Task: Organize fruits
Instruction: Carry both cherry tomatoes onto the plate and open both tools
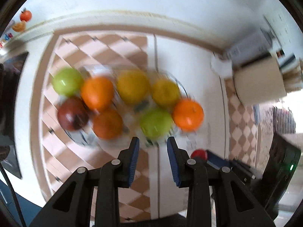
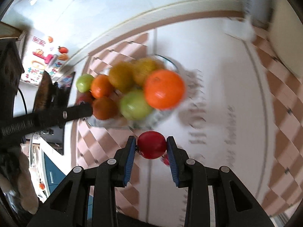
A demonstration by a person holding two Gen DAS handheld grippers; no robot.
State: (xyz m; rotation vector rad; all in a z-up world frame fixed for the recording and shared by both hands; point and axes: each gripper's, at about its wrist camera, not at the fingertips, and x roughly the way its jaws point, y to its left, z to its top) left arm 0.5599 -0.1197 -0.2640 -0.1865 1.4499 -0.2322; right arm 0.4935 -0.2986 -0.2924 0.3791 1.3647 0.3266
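Observation:
A clear glass bowl [image 1: 83, 141] on the table holds several fruits: green apples [image 1: 67, 82], oranges [image 1: 188, 114], yellow fruits [image 1: 132, 87] and a dark red apple [image 1: 73, 114]. My left gripper [image 1: 153, 141] is open and empty just in front of the bowl. My right gripper [image 2: 151, 144] is shut on a red apple [image 2: 151, 144], held above the table a little in front of the bowl [image 2: 106, 123]. That red apple shows in the left wrist view [image 1: 198, 154] beside my right finger. Both views are blurred by motion.
The table has a white top with a pink checkered cloth [image 1: 98, 47]. A cardboard box [image 1: 259, 81] and a white cup [image 1: 221, 68] stand at the far right. A black device [image 1: 282, 170] is at the right. The left gripper's arm [image 2: 47, 117] reaches in from the left.

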